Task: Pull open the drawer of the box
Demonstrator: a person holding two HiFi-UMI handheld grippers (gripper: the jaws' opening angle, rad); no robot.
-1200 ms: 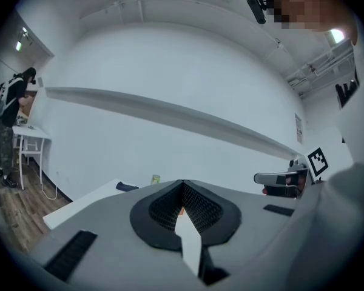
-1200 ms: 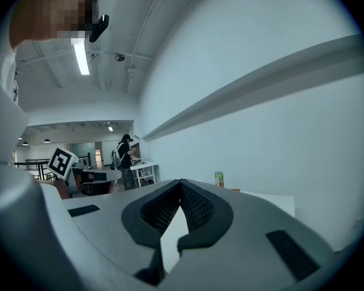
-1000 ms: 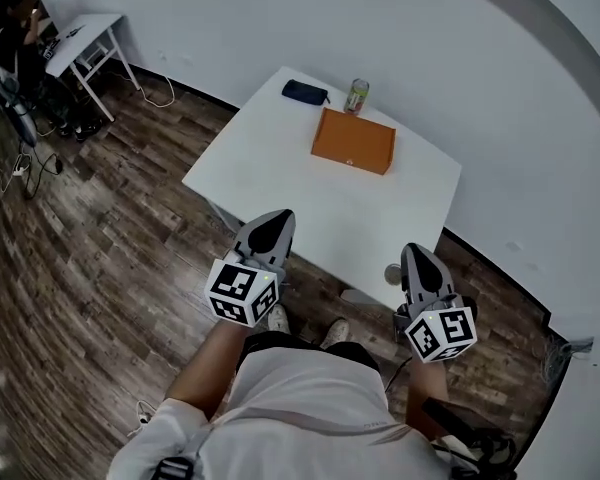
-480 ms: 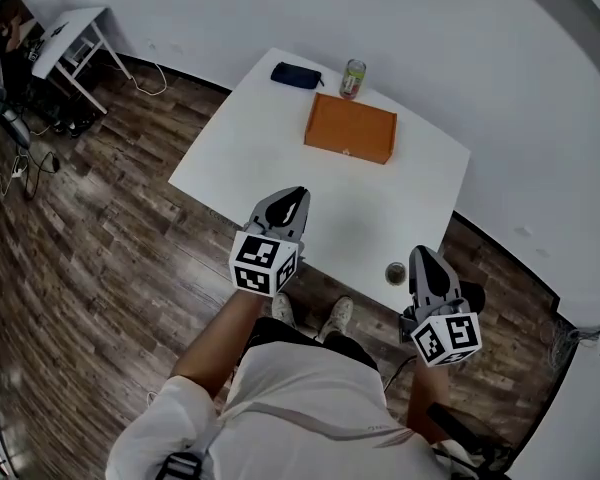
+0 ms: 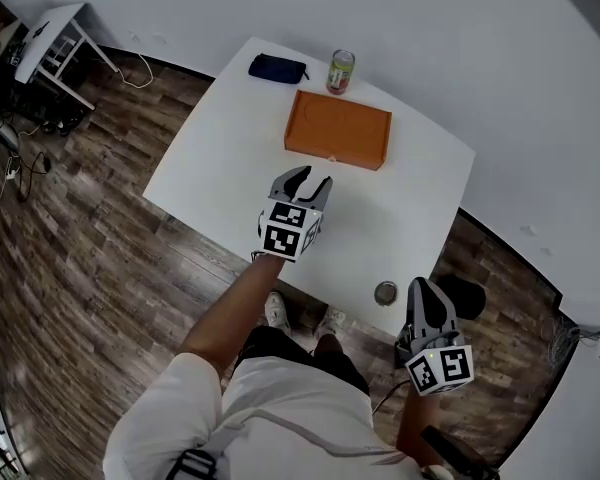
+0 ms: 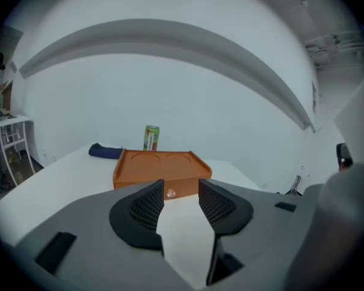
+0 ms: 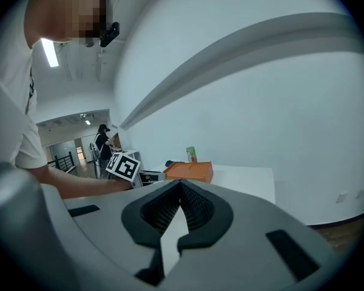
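Left gripper [image 5: 308,180], jaws just opened and empty, hovers above the tabletop [image 5: 220,173] short of the orange box [image 5: 338,130]. I'd centre the small drawer knob [image 6: 171,193] on the box's near face between them, close, then pull straight back. Right gripper [image 5: 427,298] hangs closed, well behind.

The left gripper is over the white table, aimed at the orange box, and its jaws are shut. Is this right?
Not fully. The left gripper is over the white table and aimed at the orange box, but its jaws are apart, not shut. They have just been opening, and nothing is held between them. The left gripper view shows the gap clearly.
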